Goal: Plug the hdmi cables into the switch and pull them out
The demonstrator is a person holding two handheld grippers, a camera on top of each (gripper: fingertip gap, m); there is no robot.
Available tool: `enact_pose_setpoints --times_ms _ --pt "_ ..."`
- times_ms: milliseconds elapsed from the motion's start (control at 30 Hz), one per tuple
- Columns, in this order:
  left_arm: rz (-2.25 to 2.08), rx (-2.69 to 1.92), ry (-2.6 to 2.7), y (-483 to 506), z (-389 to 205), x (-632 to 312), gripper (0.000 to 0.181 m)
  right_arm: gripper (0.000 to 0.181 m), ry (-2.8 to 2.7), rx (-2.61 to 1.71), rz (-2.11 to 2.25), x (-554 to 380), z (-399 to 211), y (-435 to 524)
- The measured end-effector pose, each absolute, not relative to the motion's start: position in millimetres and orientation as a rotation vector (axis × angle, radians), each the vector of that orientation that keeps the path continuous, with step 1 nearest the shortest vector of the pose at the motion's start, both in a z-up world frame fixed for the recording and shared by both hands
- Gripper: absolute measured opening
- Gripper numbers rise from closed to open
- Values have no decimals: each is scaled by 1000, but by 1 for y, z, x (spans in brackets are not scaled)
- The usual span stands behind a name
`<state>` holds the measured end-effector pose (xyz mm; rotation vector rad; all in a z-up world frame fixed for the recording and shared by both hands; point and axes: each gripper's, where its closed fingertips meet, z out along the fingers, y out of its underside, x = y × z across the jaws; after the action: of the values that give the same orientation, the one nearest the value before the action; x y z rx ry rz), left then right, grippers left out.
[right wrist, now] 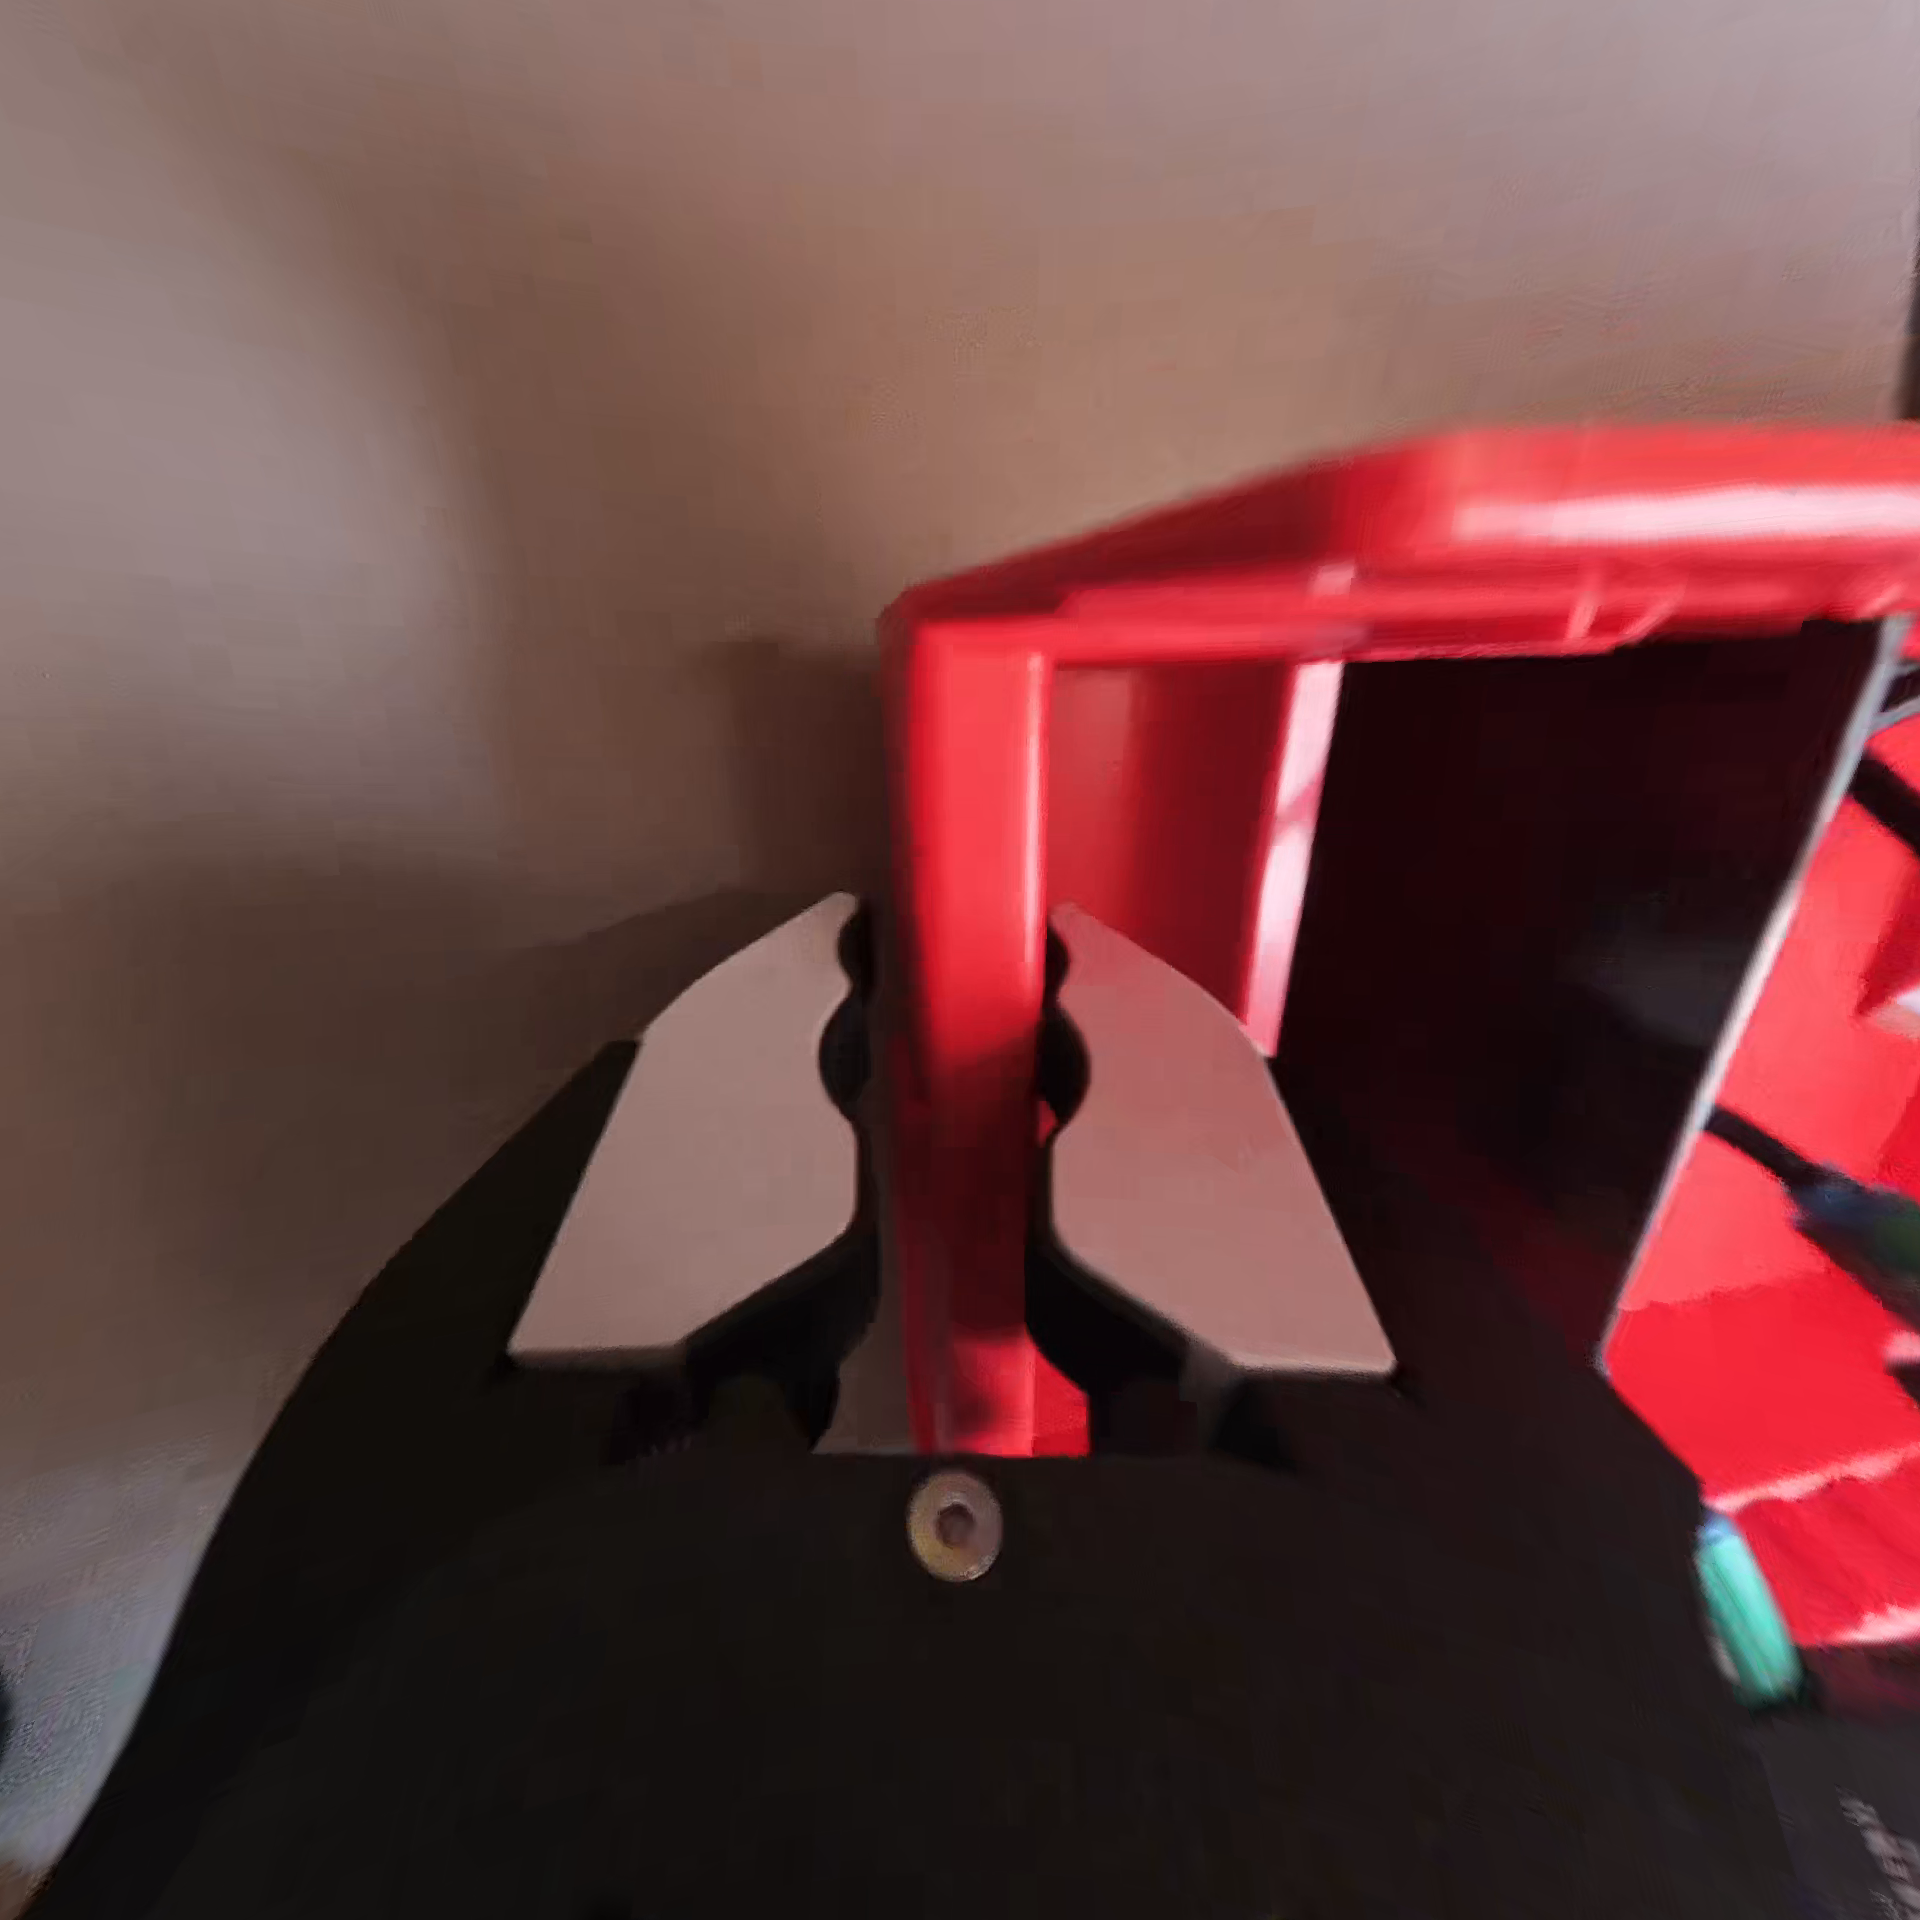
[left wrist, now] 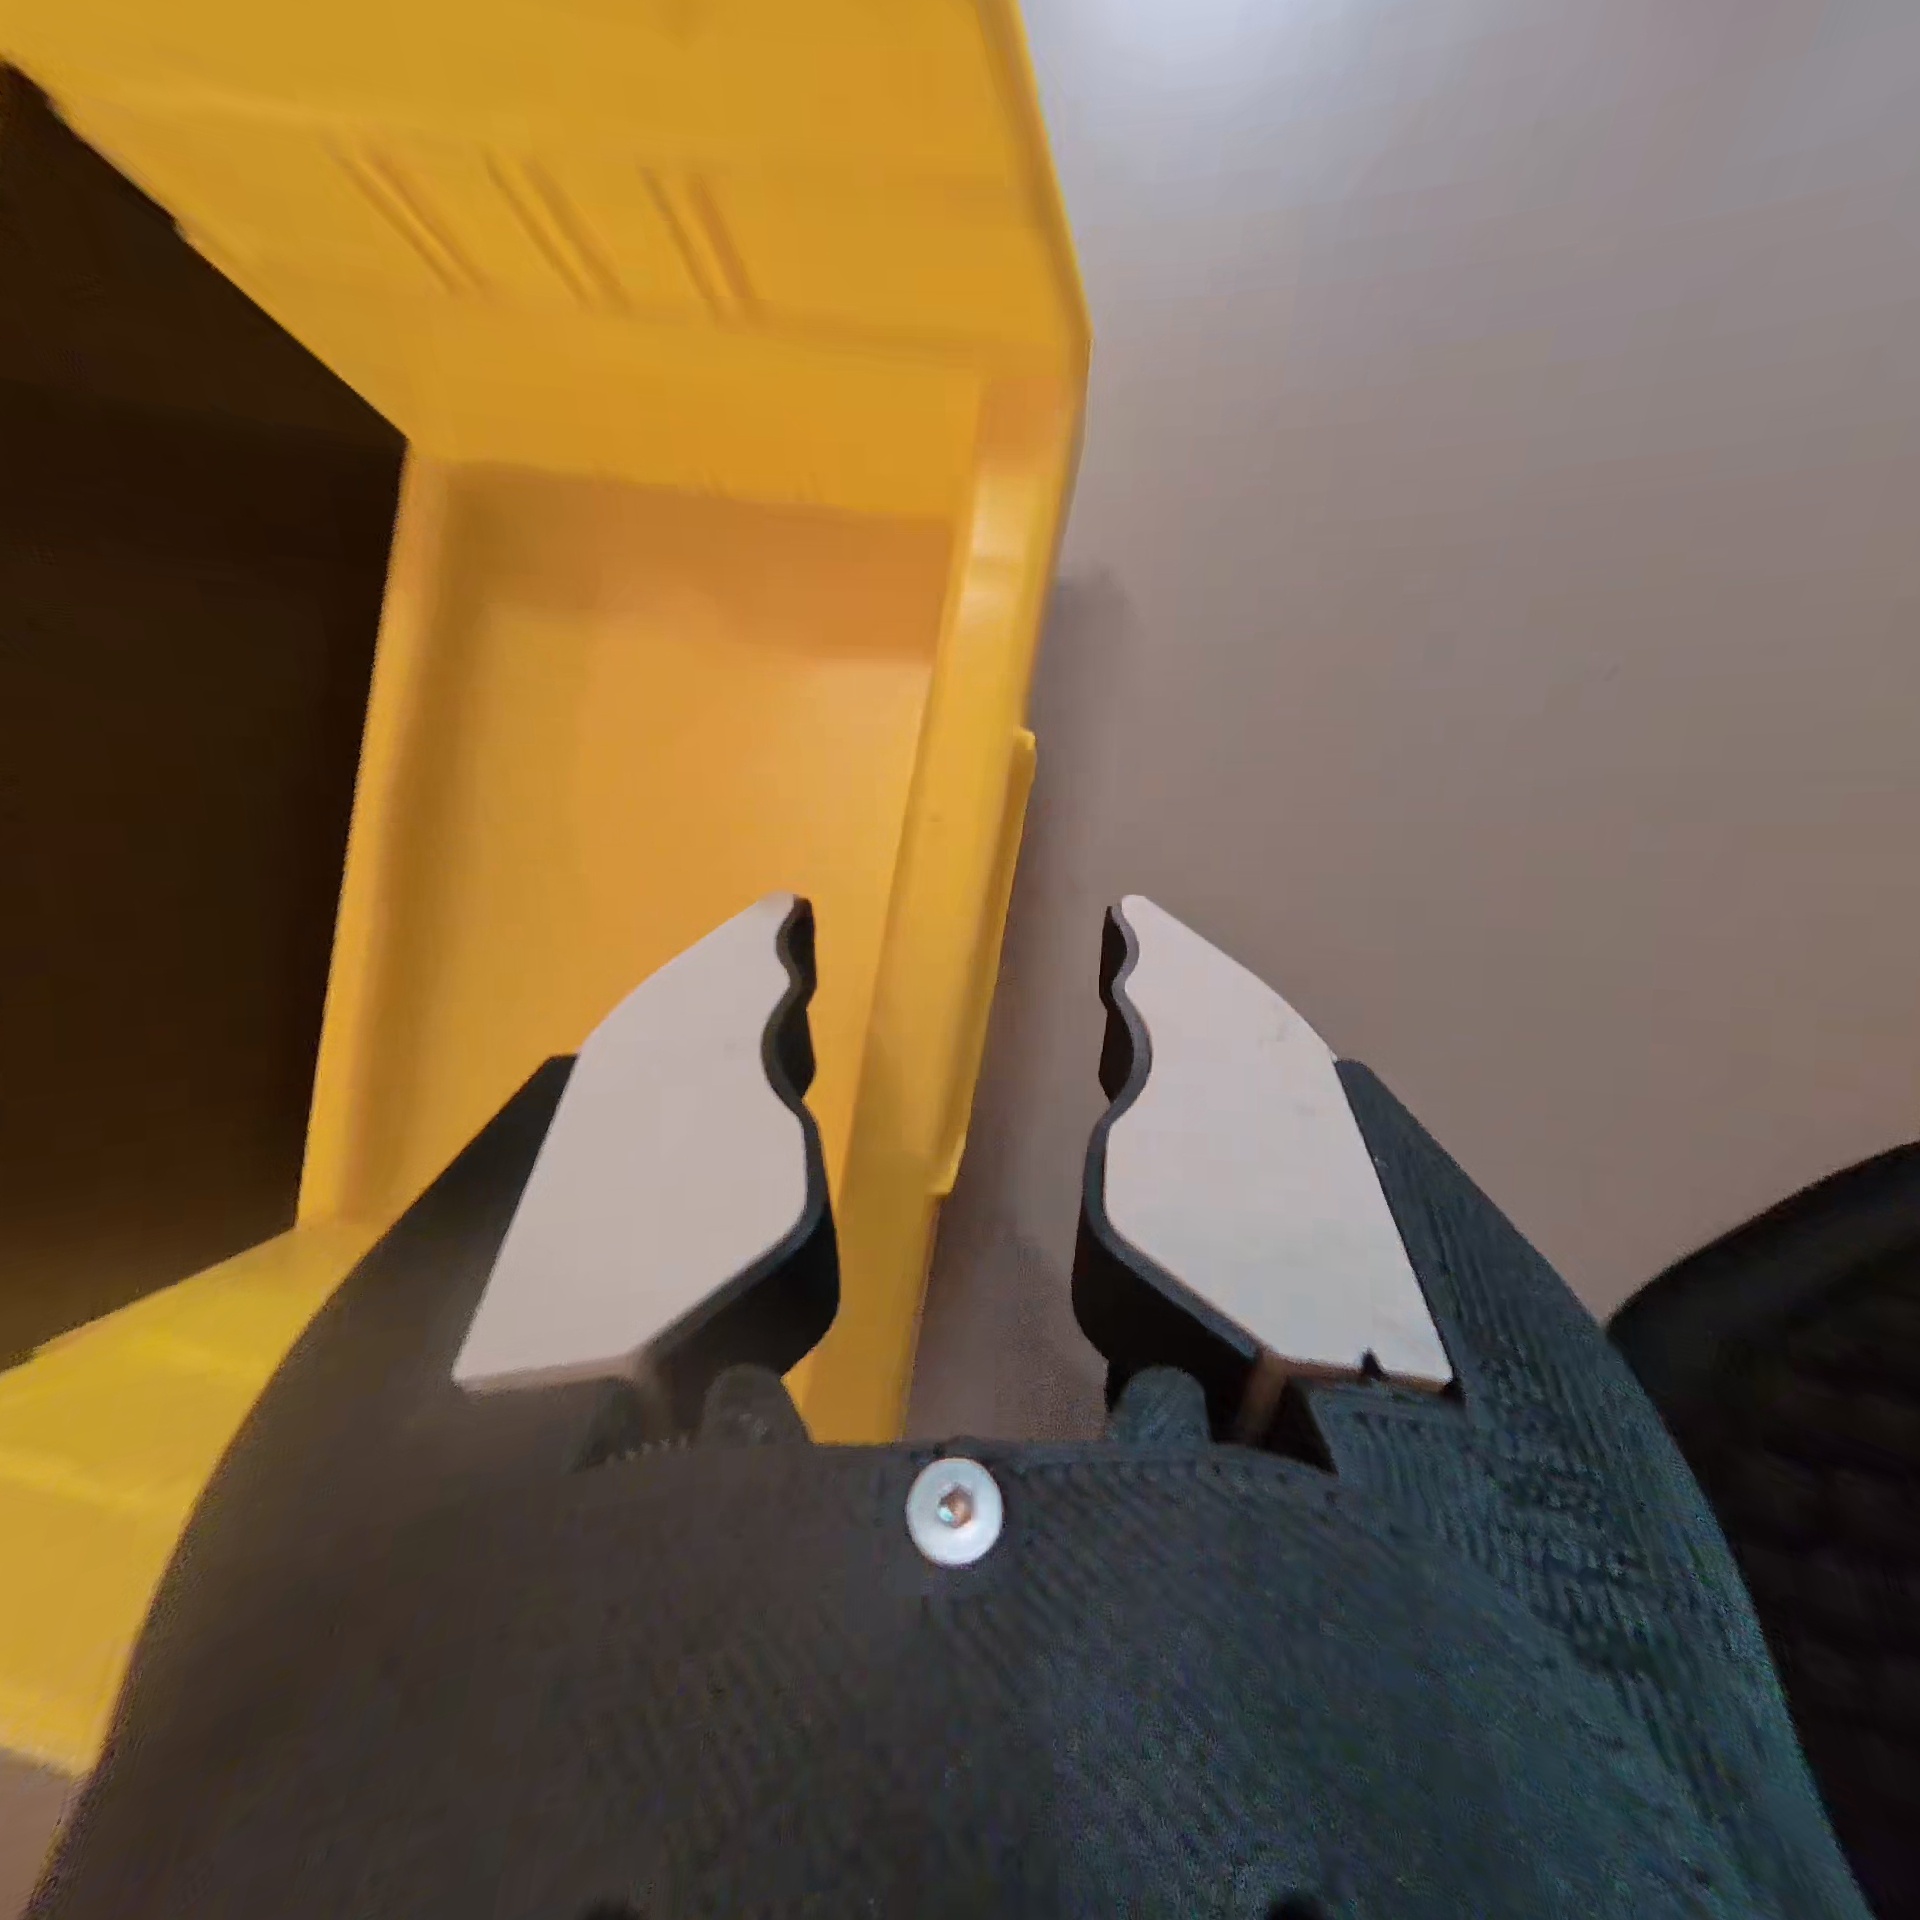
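Resting under both bins is a plain grey-beige worktop [left wrist: 1455, 520], bare and roomy toward its right side in my left view. My left gripper [left wrist: 956, 914] stands wide with nothing in it, straddling the right rim of the yellow bin [left wrist: 675, 416]. My right gripper [right wrist: 956, 925] clamps the left wall of the red bin [right wrist: 966, 1039]; black cables [right wrist: 1870, 800], blurred, lie inside at its right edge

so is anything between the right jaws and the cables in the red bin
Yes: the red bin's own wall. The right gripper is shut on that wall, and the cables lie inside the bin beyond it, blurred. The switch is not visible.
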<state>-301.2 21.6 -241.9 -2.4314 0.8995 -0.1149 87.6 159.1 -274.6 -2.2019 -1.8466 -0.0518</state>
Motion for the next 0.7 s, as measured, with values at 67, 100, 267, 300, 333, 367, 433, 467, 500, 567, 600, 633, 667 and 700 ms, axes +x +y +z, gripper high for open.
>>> enact_pose_setpoints --times_ms 67,100,267,300,333,367,433,467,500,567,600,633,667,700 --pt "-1 -2475 967 23 -260 -309 49 23 -1838 -2147 -108 79 -275 167" --pt "86 -2497 991 25 -267 -315 43 23 -1834 -2136 -96 75 -275 166" --pt "225 -2475 972 41 -273 -314 32 22 -1917 -2096 -71 61 -275 134" --pt "247 -2459 981 44 -272 -311 32 22 -1940 -2077 -75 57 -275 124" --pt "259 -2448 996 45 -272 -307 32 22 -1965 -2052 -71 53 -275 112" --pt "258 -2436 1014 46 -272 -301 32 22 -1995 -2019 -65 49 -275 99" --pt "240 -2397 1072 46 -272 -283 32 22 -2051 -1940 -57 43 -275 73" --pt "228 -2372 1111 45 -272 -272 33 23 -2072 -1897 -49 39 -274 60" --pt "213 -2346 1151 44 -272 -259 33 23 -2090 -1857 -37 36 -274 46" --pt "188 -2287 1240 43 -272 -231 33 24 -2101 -1773 -19 28 -273 23" --pt "176 -2254 1287 43 -272 -216 33 25 -2090 -1737 -23 24 -272 13" --pt "161 -2223 1331 44 -272 -201 33 26 -2073 -1709 -35 22 -271 4" --pt "141 -2199 1371 44 -272 -187 33 28 -2044 -1681 -33 18 -269 -5" --pt "123 -2175 1408 45 -272 -173 33 29 -1994 -1660 9 12 -262 -16"
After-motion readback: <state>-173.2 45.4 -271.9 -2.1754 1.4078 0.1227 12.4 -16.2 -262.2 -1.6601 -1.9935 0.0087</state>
